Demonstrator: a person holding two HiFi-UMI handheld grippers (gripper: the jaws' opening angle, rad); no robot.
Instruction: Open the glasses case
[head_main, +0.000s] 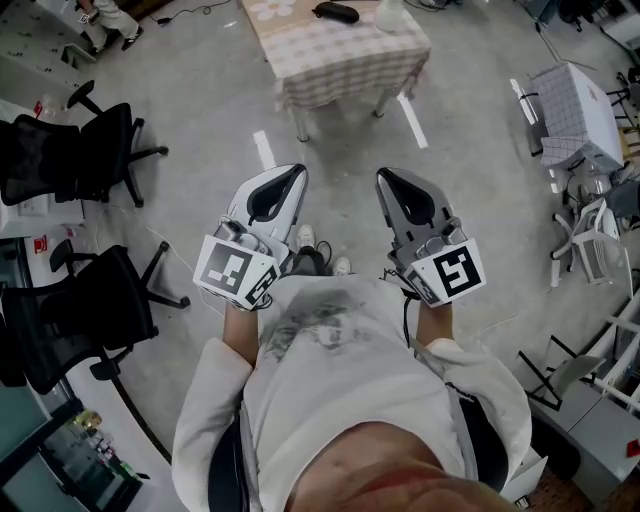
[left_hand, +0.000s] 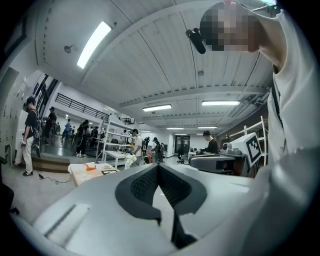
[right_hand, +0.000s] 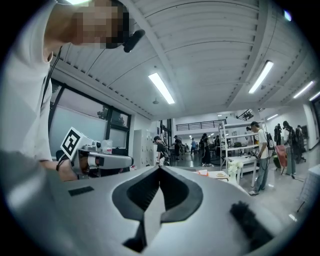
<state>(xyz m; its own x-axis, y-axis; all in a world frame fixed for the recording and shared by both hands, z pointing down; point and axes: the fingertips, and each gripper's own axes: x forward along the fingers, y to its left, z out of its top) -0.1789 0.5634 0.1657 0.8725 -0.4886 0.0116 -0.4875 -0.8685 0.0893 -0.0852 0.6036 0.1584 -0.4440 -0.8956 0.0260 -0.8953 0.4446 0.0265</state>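
Observation:
The black glasses case (head_main: 335, 12) lies on a small table with a checked cloth (head_main: 345, 55) at the top of the head view, far ahead of me. In the left gripper view the case (left_hand: 109, 171) is a small dark shape on that table (left_hand: 85, 175). I hold both grippers at chest height, pointing level toward the table. My left gripper (head_main: 297, 172) (left_hand: 158, 165) is shut with nothing in it. My right gripper (head_main: 385, 175) (right_hand: 160, 167) is also shut and empty. Both are well short of the table, with bare floor between.
Two black office chairs (head_main: 95, 150) (head_main: 90, 310) stand at the left. A white covered cart (head_main: 575, 115) and folded frames stand at the right. White tape marks (head_main: 263, 150) lie on the floor near the table. Several people stand by shelves in the distance (right_hand: 260, 150).

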